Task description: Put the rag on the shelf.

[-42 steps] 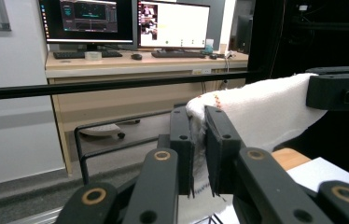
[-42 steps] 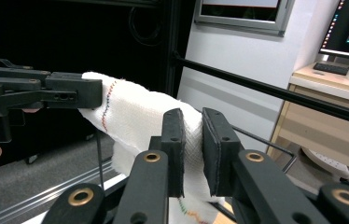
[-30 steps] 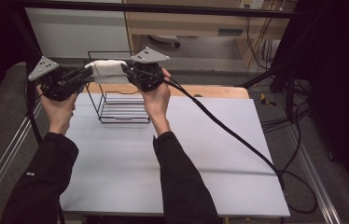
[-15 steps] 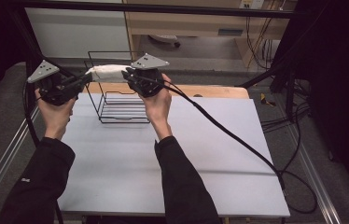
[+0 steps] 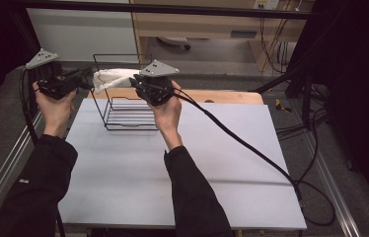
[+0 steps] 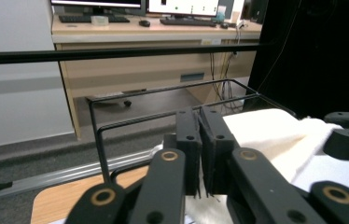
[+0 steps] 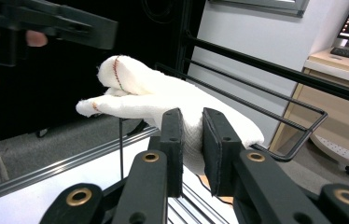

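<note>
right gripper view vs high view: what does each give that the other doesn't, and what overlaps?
Right gripper view alone: the red stitching along the white cloth edge, and the right gripper jaws closed on a fold of that cloth.

High view alone: both forearms, the grey table, the cable trailing off to the right, and the left gripper at the cloth's other end.

Both: the cloth held above the black wire basket.

The cloth [image 7: 163, 100] I hold is white woven fabric, soft and slightly nubbly, with red and green stitching at one hem; the rack [image 5: 123, 106] is thin black wire, smooth with a dull sheen. My grippers' jaws are matt black plastic with brass-coloured rivets; the table [image 5: 222, 163] is smooth, matt pale grey.
</note>
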`<state>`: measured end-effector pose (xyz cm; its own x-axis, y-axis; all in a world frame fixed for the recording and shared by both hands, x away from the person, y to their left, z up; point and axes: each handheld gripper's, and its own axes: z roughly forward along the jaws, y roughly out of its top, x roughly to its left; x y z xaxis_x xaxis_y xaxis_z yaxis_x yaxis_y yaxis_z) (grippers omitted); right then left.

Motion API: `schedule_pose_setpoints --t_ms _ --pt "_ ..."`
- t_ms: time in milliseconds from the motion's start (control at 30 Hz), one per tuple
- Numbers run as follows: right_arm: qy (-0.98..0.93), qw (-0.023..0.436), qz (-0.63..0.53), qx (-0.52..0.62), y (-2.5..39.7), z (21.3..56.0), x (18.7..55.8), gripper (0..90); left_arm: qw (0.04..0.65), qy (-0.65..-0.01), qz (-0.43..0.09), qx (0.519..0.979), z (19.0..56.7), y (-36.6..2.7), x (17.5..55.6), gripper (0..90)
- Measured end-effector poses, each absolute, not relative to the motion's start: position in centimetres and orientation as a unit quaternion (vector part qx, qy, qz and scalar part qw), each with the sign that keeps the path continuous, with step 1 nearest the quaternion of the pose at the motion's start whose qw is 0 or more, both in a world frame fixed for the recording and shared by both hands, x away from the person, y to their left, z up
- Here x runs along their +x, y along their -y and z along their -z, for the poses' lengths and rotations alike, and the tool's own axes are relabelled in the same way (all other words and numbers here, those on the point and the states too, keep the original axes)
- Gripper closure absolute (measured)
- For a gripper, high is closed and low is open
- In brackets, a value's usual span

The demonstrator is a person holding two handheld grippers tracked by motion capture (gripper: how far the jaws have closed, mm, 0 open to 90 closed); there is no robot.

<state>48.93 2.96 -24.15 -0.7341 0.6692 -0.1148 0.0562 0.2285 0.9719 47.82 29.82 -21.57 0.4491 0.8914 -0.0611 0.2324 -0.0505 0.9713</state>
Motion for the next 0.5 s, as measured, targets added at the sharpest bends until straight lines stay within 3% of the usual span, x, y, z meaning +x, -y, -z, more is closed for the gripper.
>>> schedule_pose_setpoints --t_ms 500 --pt "-0.743 0.259 -0.568 0.242 -2.6 24.5 48.7 74.5 0.529 -0.426 -0.282 0.678 22.7 -28.4 48.4 88.1"
